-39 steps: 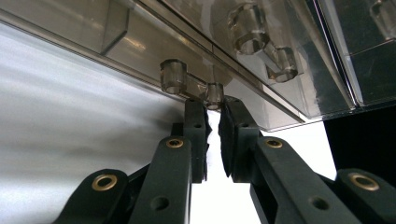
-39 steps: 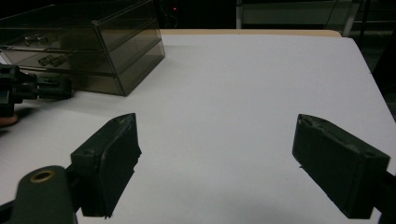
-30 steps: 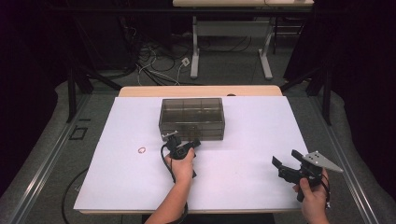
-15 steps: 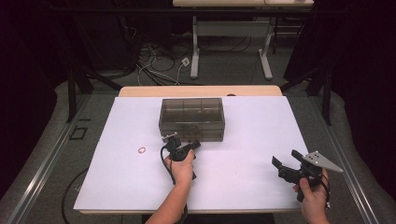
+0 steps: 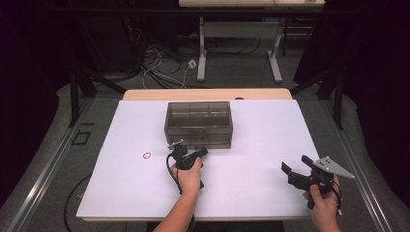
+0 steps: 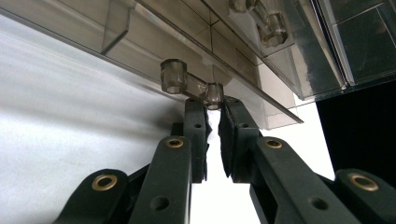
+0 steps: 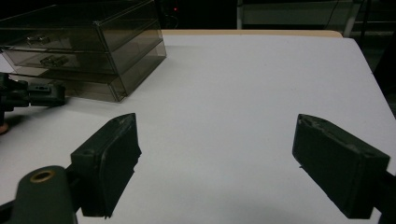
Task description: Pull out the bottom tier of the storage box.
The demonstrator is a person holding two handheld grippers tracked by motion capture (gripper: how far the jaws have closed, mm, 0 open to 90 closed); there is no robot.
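Left gripper view: the left hand-held gripper [image 6: 214,112] is seen nearly closed, its two black jaws pinched on one post of a clear plastic drawer handle [image 6: 192,86]. The handle is formed of two short round posts joined by a thin bar, and it belongs to the lowest drawer of a smoky see-through drawer box [image 5: 198,123], which is set near the middle of the white bench [image 5: 270,125], toward its far edge. Three stacked drawers are counted in the right gripper view. The box is rectangular, with glossy, hard walls; the bench top is matte and smooth. The right hand-held gripper [image 5: 296,167] is held wide open over the bench's near right part, with nothing gripped or touched between its flat dark pads. One small reddish ring [image 5: 147,155] is seen lying to the left of the left hand-held gripper.
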